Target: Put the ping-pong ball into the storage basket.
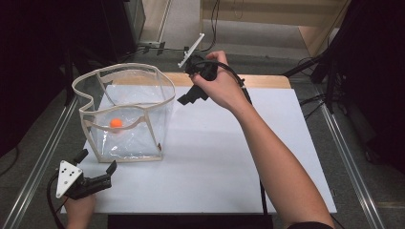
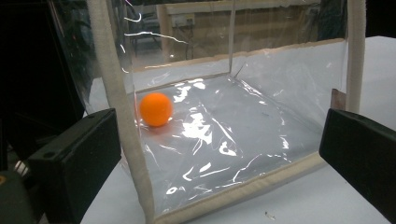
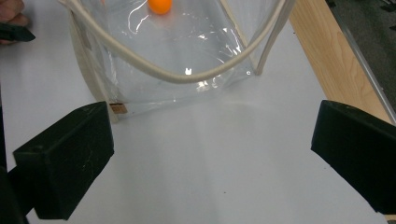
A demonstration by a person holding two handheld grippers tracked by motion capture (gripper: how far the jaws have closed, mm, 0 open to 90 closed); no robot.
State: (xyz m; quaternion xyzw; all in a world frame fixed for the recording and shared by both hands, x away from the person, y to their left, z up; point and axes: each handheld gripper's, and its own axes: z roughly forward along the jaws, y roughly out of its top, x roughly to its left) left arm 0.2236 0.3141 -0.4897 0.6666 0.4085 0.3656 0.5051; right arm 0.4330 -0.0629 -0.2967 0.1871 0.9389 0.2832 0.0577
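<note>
The right hand-held gripper hangs above the far side of the counter, just beside the upper rim of the clear bag; its jaws are released, spread wide, with nothing between them. In the right gripper view the bag lies ahead of the jaws, and the orange ball rests on the bag's floor beyond the cream rim. The left hand-held gripper sits low at the bag's near corner — jaws likewise released, straddling the corner's cream edge strip without pressing it. The orange ball lies inside, toward the bag's left wall. Judged from this, the left one is nearer — the coming move turns on steadying that near corner.
</note>
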